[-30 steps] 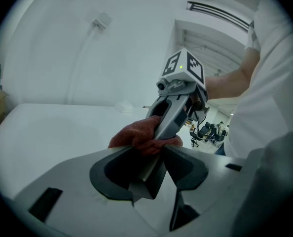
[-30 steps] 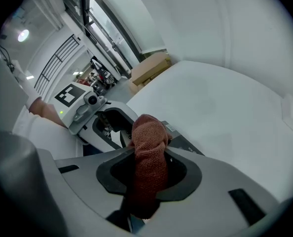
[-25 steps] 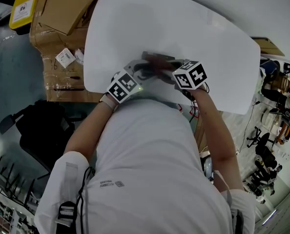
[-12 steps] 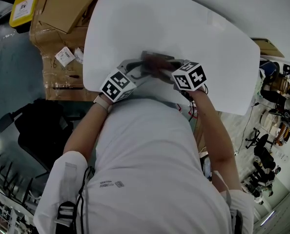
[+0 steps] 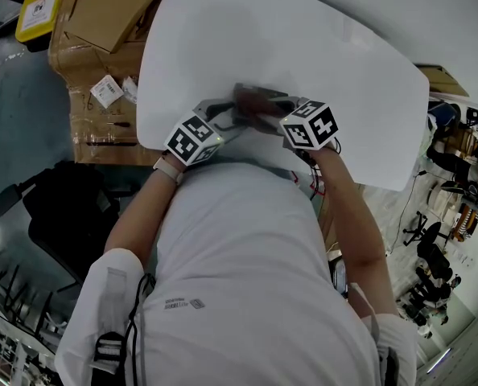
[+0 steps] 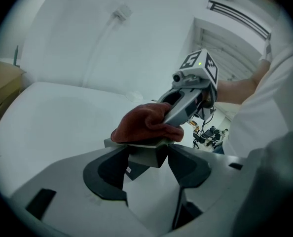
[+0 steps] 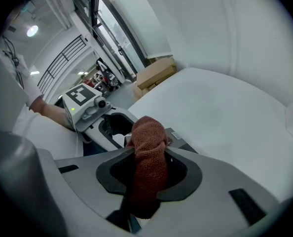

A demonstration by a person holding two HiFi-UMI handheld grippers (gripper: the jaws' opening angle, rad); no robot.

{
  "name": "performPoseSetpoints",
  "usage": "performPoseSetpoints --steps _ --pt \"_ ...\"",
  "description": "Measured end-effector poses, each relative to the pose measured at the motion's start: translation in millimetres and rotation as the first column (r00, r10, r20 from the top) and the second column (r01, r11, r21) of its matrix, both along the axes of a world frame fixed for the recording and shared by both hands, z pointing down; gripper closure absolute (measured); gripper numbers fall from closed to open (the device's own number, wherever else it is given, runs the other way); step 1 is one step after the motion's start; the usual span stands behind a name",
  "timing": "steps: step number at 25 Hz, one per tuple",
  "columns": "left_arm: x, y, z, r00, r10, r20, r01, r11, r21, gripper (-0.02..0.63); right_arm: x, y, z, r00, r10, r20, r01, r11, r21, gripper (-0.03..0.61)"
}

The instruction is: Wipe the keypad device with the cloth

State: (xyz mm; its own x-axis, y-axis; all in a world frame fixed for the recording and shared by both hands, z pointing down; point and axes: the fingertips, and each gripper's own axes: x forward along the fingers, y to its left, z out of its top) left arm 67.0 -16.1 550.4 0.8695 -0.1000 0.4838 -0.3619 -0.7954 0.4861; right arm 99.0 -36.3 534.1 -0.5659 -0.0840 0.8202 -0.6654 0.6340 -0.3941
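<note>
Left gripper view: left gripper [image 6: 147,151] jaws just opening, loose around the grey keypad device [image 6: 145,160] on the white table [image 6: 62,107]
Right gripper [image 7: 150,155]: clamped on cloth [image 7: 146,131]
Cloth: rust-red, bunched, pressing on the device's top

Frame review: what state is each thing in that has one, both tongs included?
Reddish-brown woven cloth: bunched, lying on top of the grey keypad device.
Keypad device: top partly covered by the cloth.
Left tongs: open; the jaws have just been opening, with the device's near end between them, not clamped.
Right tongs: shut on the cloth.
</note>
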Motion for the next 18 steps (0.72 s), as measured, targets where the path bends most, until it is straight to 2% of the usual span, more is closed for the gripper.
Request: performPoseSetpoints --steps 4,9,18 --pt "3 -1 -3 1.0 -0.002 -0.023 0.002 1.0 -0.006 0.371 -8 -2 3 1.0 -0.024 -0.005 0.024 1.0 0.0 0.472" --pt "5 -1 0 1.0 0.002 -0.025 -0.002 1.0 -0.022 0.353 -12 -3 6 0.999 -0.041 0.004 0.041 0.998 -0.046 0.472" --pt "7 -1 2 0.999 0.01 -0.036 -0.011 0.999 -0.048 0.337 -18 -17 22 1.0 0.008 -0.029 -0.01 0.998 -0.063 0.472"
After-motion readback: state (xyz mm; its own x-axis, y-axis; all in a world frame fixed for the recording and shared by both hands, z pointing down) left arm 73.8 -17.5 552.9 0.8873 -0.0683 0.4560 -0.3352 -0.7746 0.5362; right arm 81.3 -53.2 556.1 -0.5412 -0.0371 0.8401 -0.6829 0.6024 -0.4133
